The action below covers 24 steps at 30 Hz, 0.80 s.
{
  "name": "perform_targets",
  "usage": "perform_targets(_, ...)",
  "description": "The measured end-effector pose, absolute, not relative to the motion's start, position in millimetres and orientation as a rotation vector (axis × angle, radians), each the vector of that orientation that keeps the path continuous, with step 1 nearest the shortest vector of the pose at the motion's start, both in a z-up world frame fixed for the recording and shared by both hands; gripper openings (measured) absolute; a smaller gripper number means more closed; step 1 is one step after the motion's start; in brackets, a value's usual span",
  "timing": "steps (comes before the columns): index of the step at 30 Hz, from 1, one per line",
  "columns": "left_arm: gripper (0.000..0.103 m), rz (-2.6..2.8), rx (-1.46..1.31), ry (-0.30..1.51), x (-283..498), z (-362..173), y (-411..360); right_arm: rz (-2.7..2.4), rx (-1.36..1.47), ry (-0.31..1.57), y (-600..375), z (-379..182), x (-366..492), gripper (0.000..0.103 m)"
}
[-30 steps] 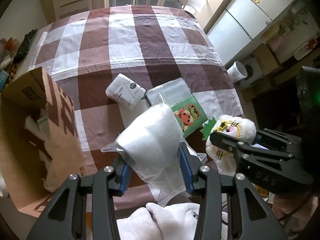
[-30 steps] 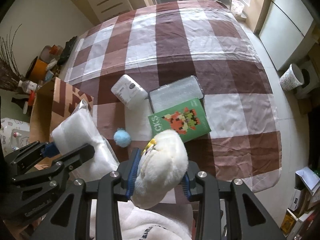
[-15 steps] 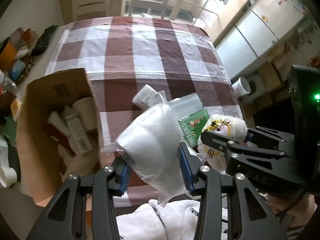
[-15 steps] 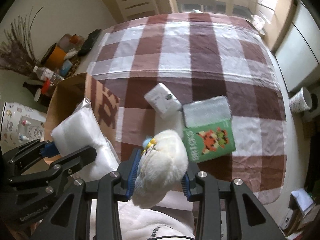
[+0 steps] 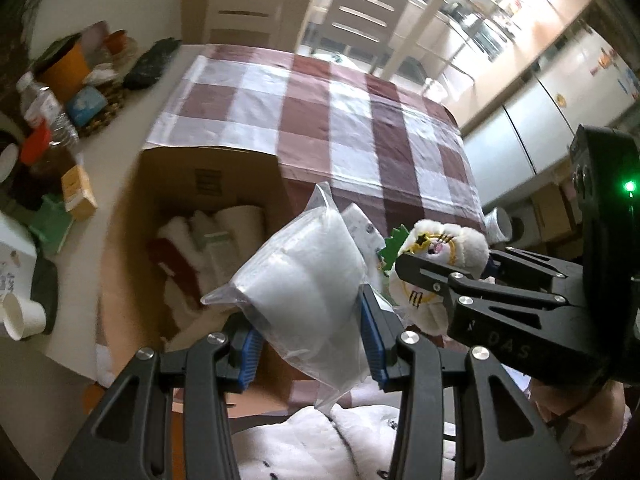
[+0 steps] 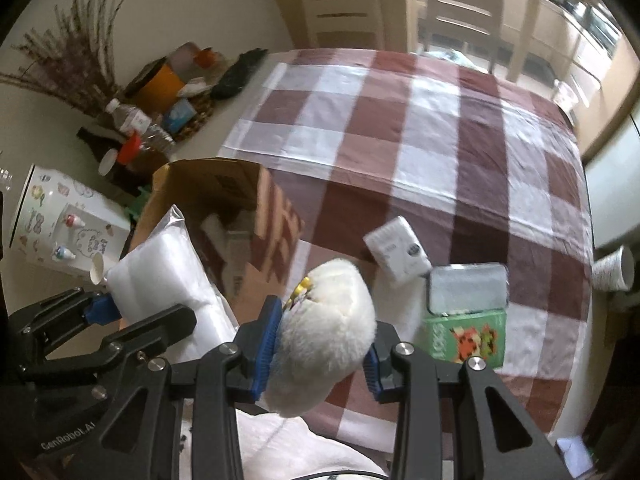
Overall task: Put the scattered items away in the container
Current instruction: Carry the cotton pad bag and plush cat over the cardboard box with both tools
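Two grippers, each loaded: the left gripper (image 5: 310,338) pinches one clear bag of white wadding (image 5: 304,284), the right gripper (image 6: 320,350) pinches one white plush toy (image 6: 324,334). Both have swung left since a second ago, toward the one cardboard box (image 5: 208,172). Three items remain on the checked cloth (image 6: 400,128).

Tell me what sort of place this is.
Probably a home dining area beside a kitchen: a table under a brown-and-white checked tablecloth, a pale wooden slat-backed chair at its far end, and a tall white refrigerator along the wall.
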<state>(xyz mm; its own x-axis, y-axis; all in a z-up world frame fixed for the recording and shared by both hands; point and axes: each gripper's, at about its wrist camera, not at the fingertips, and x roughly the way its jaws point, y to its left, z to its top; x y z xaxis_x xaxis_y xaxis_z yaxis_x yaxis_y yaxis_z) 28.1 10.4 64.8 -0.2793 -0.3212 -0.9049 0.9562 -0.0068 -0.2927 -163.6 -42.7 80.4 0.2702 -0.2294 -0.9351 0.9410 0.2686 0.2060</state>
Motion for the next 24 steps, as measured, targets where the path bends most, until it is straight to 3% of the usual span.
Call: perform_targets(24, 0.044, -1.362, 0.713, 1.224, 121, 48, 19, -0.782, 0.810, 1.039, -62, 87, -54, 0.037)
